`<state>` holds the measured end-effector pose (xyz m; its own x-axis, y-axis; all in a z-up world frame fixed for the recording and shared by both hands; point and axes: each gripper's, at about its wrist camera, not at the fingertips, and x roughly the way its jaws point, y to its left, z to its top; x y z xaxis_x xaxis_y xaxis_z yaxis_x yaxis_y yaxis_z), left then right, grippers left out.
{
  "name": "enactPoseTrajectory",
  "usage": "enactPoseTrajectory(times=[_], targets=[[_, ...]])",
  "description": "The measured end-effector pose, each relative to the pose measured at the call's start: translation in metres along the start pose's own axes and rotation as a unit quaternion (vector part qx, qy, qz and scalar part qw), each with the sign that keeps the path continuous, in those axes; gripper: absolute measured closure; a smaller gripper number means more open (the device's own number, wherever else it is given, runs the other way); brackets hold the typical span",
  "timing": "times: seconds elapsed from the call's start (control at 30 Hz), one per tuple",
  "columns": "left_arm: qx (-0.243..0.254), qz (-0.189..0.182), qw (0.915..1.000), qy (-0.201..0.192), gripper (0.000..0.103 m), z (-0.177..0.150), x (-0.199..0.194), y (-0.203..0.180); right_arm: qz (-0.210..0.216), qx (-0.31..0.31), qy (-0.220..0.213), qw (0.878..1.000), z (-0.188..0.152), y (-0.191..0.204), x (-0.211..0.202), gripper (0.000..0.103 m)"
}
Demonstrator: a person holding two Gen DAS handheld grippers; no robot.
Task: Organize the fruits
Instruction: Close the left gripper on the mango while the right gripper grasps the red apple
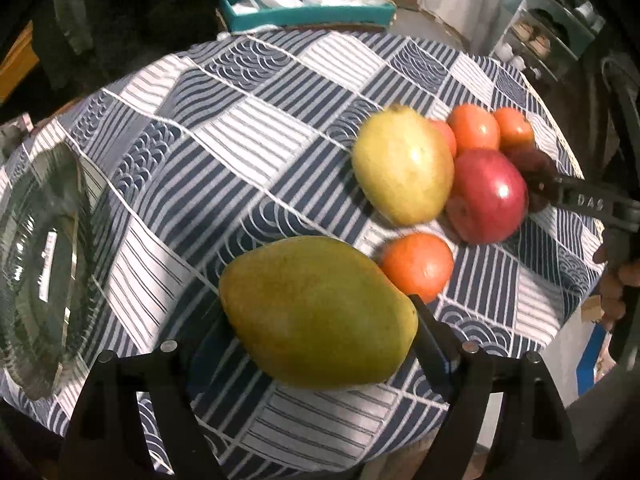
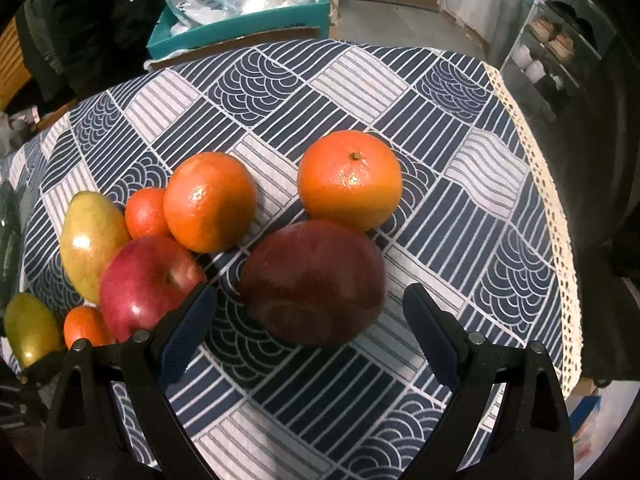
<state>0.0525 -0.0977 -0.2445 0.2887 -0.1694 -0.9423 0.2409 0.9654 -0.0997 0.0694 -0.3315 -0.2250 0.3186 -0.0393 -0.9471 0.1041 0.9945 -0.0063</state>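
A: Largest item?
B: Desk, under a navy-and-white patchwork cloth with stripe and wave panels and a cream lace edge.

A: Next?
B: Teal cardboard box just past the far edge, holding plastic bags with blue print too blurred to read. Then a clear plastic tray at the left of the desk, carrying a white label I cannot read.

A: Fruit?
B: Two mangoes. One green-yellow mango sits between the fingers of the left hand-held gripper; its right finger lies against the fruit, its left finger is hidden behind it, so a firm grip looks likely. The yellow mango lies farther off, touching the red apple.

A: And the right side?
B: A dark red apple lies on the cloth between the fingers of the right hand-held gripper, which stands wide open with gaps either side, holding nothing. In the left wrist view its black finger reads "DAS".

A: Smallest?
B: Oranges. One touches the dark apple's far side; another and a smaller one sit beside the red apple; one more lies just right of the held mango.
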Motion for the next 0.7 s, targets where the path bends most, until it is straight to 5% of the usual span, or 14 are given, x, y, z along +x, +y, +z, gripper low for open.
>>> enactPoseTrajectory(times=[0.7], targets=[[-0.031, 0.008, 0.9989, -0.035, 0.018, 0.029, -0.011, 0.015, -0.005, -0.01, 0.002, 1.0, -0.005, 0.004, 0.013, 0.025]])
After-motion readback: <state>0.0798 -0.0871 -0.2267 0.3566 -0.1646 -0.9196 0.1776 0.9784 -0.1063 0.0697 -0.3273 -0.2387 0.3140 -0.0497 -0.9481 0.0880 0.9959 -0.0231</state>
